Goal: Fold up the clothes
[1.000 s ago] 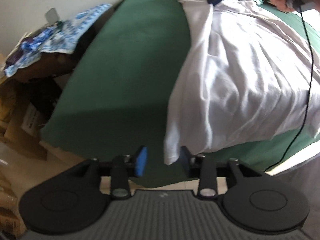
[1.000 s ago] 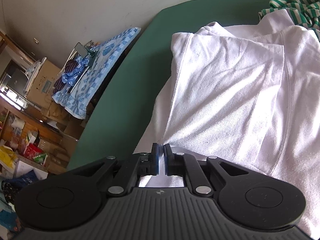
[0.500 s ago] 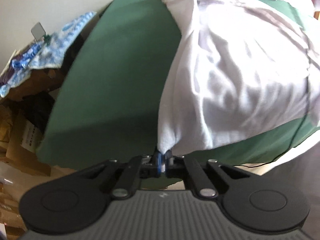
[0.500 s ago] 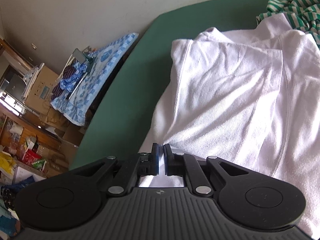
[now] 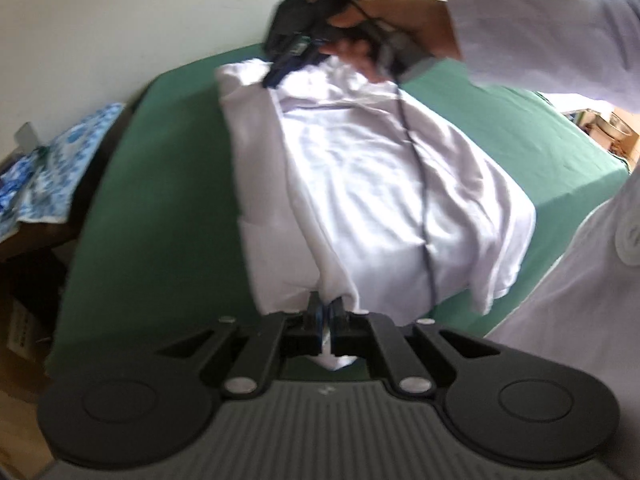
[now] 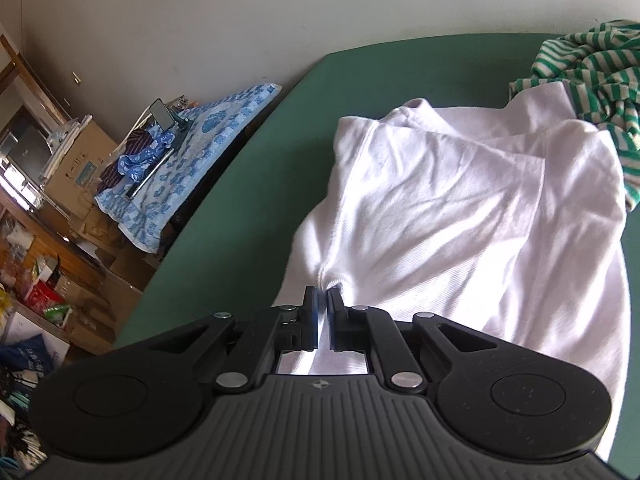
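A white shirt (image 5: 360,184) lies on a green table (image 5: 160,216). My left gripper (image 5: 326,307) is shut on the shirt's near corner, and the cloth runs up from the pinch as a raised fold. At the shirt's far end, in the left wrist view, my right gripper (image 5: 276,76) pinches the cloth, held by a person's hand (image 5: 384,36) in a white sleeve. In the right wrist view my right gripper (image 6: 323,298) is shut on the shirt's (image 6: 460,216) left edge, with puckered cloth between the pads.
A green-and-white striped garment (image 6: 588,76) lies bunched at the table's (image 6: 248,184) far right, touching the shirt. A blue patterned cloth (image 6: 192,152) covers a low stand left of the table, with boxes and clutter beyond. A black cable (image 5: 420,184) trails across the shirt.
My left gripper closed on the shirt's near corner, then lifted it and carried it along the table. The right gripper stayed shut on its edge, hardly moving.
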